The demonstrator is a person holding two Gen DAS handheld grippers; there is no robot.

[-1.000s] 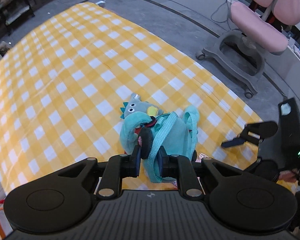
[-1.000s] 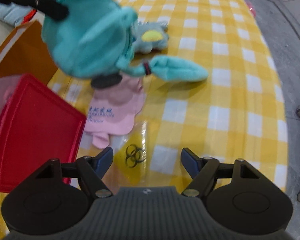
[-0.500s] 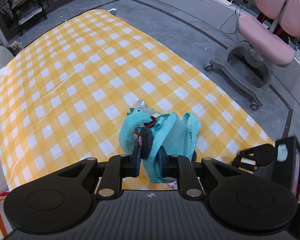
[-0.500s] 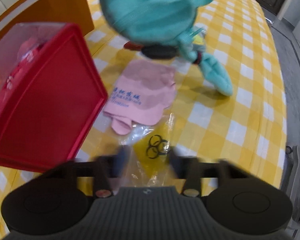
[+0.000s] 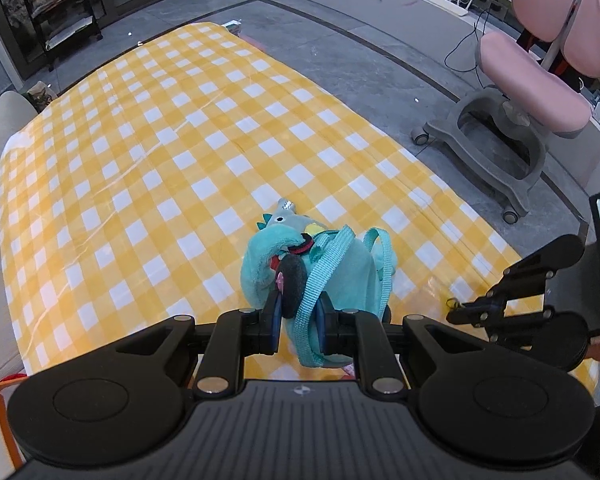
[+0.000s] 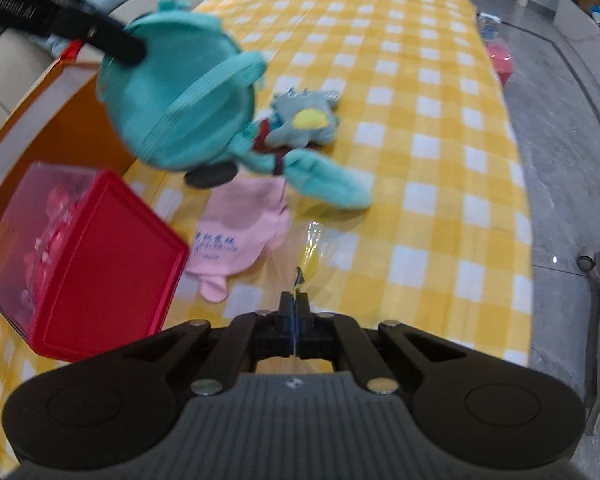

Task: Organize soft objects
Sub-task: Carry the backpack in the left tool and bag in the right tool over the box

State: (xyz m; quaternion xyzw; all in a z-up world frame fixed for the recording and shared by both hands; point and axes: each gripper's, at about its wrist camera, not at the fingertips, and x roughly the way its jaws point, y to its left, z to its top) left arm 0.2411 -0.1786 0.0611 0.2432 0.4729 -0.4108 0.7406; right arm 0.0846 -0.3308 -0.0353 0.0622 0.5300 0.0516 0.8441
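Yellow-check desk: my left tongs grip teal plush backpack aloft; right tongs pinch clear bag directly below-right.

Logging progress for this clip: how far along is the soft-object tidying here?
Done: pink items already sit inside the red-lidded clear box. In hand: the left gripper is clamped on the teal plush backpack, lifted over the table; the right gripper is shut on the clear plastic bag. Left: the pink cloth and the small grey plush lie loose on the checkered tablecloth.
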